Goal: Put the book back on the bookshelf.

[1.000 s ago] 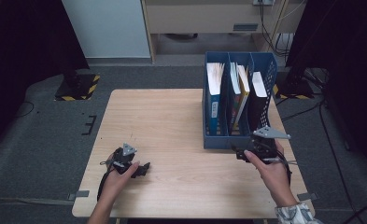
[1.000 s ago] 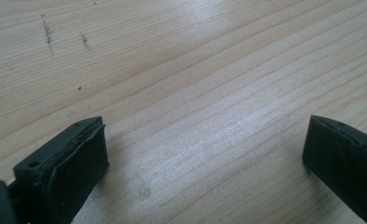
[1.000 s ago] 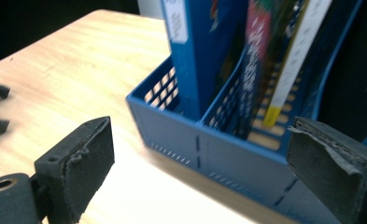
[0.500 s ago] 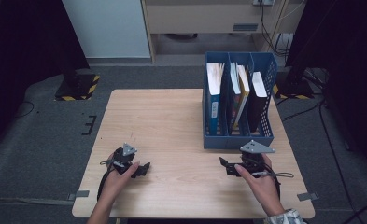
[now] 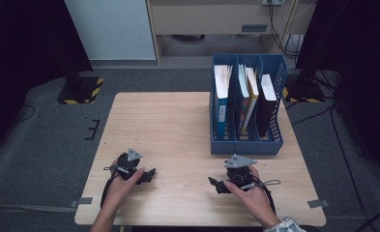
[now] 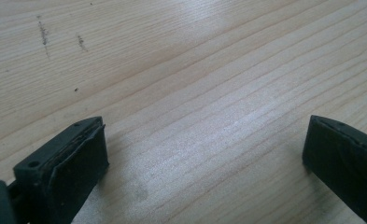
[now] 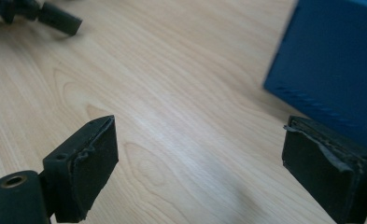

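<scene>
While both grippers' jaws gape empty, the wooden table point(image 5: 178, 125) stands on grey carpet point(image 5: 47, 145).

The blue file rack point(image 7: 333, 65) is blurred and cut off by the right gripper view's edge; its books' point(image 5: 222, 96) titles are too small to read.

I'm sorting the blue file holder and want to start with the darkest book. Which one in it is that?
The book in the rightmost compartment of the blue file holder: its cover is near black, while the left book has a blue cover and the middle ones are colourful.
</scene>
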{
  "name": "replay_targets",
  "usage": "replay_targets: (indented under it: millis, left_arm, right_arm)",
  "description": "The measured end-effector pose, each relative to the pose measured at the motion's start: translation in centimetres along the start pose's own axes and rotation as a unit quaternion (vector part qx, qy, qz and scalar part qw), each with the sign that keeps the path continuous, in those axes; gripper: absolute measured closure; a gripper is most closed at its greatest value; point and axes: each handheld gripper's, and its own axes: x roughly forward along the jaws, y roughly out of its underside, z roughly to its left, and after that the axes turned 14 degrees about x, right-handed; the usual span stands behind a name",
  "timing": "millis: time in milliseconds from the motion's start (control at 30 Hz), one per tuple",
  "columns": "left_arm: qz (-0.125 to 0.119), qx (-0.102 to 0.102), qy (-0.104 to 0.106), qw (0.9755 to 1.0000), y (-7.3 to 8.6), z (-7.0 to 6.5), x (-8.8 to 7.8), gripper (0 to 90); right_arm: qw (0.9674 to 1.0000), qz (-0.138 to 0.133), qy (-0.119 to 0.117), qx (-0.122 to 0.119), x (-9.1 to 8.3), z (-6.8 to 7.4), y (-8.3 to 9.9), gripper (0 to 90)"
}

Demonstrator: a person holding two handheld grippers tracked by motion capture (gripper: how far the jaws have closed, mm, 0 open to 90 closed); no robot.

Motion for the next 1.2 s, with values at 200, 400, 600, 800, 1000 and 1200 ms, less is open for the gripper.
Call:
replay_targets:
  millis: [200, 400, 600, 800, 1000, 1200]
  left_arm:
    - [0.0, 0.001, 0.001, 1.0, 0.0, 0.0, 0.0, 0.0]
    - [0.0, 0.002, 0.002, 1.0, 0.0, 0.0, 0.0, 0.0]
    - [0.001, 0.002, 0.003, 1.0, 0.0, 0.0, 0.0, 0.0]
    - [0.002, 0.004, 0.003, 1.0, 0.0, 0.1, 0.0, 0.0]
    - [0.002, 0.005, 0.003, 1.0, 0.0, 0.0, 0.0, 0.0]
    - [0.001, 0.004, 0.004, 1.0, -0.1, 0.0, 0.0, 0.0]
  right_arm:
    - [0.9995, 0.021, -0.016, -0.017, 2.2, 1.5, 0.1, 10.9]
    - [0.9982, 0.045, -0.016, -0.036, 5.8, 3.3, -0.3, 10.8]
    - [0.9983, 0.045, -0.013, -0.036, 7.7, 3.8, -1.0, 10.7]
    - [0.9982, 0.05, 0.005, -0.034, 9.2, 3.6, -1.1, 10.6]
    - [0.9983, 0.048, 0.019, -0.025, 9.7, 3.6, -1.3, 7.7]
    - [0.9983, 0.049, 0.022, -0.023, 9.8, 3.7, -1.3, 6.9]
